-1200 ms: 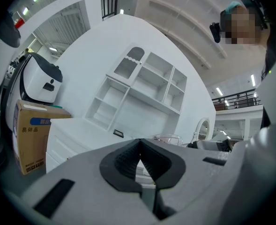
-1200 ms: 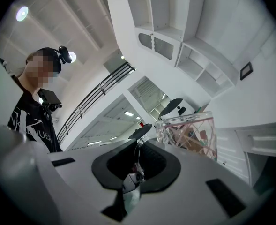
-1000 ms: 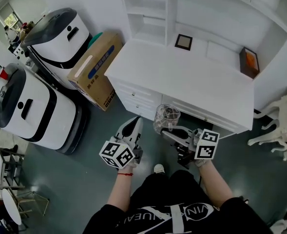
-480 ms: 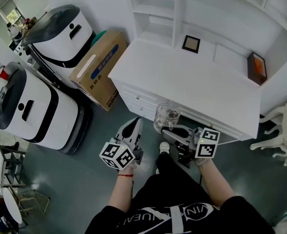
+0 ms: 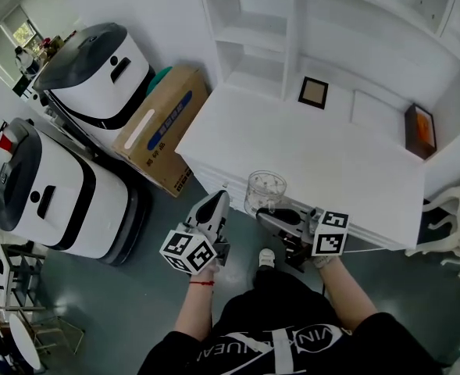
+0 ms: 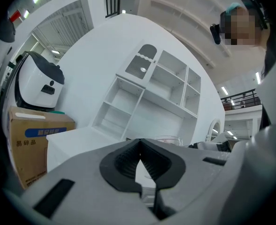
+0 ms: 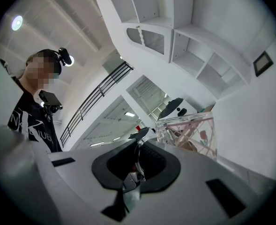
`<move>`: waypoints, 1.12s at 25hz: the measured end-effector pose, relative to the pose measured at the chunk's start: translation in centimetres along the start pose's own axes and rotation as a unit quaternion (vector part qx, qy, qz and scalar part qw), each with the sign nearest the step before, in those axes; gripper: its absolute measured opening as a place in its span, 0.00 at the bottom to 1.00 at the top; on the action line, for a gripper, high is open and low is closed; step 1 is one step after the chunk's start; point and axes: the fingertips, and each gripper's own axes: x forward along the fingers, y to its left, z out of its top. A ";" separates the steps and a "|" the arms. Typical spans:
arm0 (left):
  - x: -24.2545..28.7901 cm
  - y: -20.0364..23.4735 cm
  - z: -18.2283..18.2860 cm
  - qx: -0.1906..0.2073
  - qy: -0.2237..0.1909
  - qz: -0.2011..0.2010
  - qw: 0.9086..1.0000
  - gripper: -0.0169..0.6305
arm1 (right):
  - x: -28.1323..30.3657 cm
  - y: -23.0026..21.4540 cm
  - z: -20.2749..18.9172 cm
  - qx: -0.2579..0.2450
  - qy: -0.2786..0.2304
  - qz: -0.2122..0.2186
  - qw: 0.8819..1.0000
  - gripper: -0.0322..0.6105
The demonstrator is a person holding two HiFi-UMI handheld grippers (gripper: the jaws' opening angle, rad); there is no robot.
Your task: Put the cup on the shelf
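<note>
The right gripper [image 5: 267, 216] was closed on the handle of the clear cup [image 5: 265, 189] and held it upright near the front edge of the white desk [image 5: 315, 151], well apart from the shelf [image 5: 254, 33]. The left gripper [image 6: 139, 143] had its jaws together, with nothing between them.

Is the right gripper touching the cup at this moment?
Touching. The right gripper view shows the right gripper shut on a clear edge of the cup, with the glass pinched between its pads.
</note>
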 end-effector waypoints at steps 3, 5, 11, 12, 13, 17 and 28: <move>2.2 1.3 0.9 0.001 -0.002 -0.001 1.000 0.04 | 0.7 -2.1 1.5 0.000 0.000 0.001 1.000 0.08; 3.4 2.2 1.0 0.001 0.000 -0.001 1.000 0.04 | 1.1 -3.3 2.1 0.001 0.000 0.001 1.000 0.08; 7.0 4.1 1.3 0.001 0.004 0.000 1.000 0.04 | 1.9 -6.9 4.1 0.002 0.005 0.001 1.000 0.08; 7.5 4.4 1.4 0.000 0.004 0.001 1.000 0.04 | 2.0 -7.4 4.4 0.002 0.005 0.002 1.000 0.08; 8.0 4.7 1.5 0.000 0.004 0.001 1.000 0.04 | 2.2 -7.9 4.7 0.003 0.006 0.003 1.000 0.08; 9.7 5.9 1.8 0.000 0.003 0.005 1.000 0.04 | 2.8 -9.6 5.6 0.005 0.010 0.007 1.000 0.08; 11.0 8.5 2.3 -0.008 0.004 0.032 0.999 0.04 | 4.7 -12.3 7.2 0.015 0.019 0.020 0.999 0.08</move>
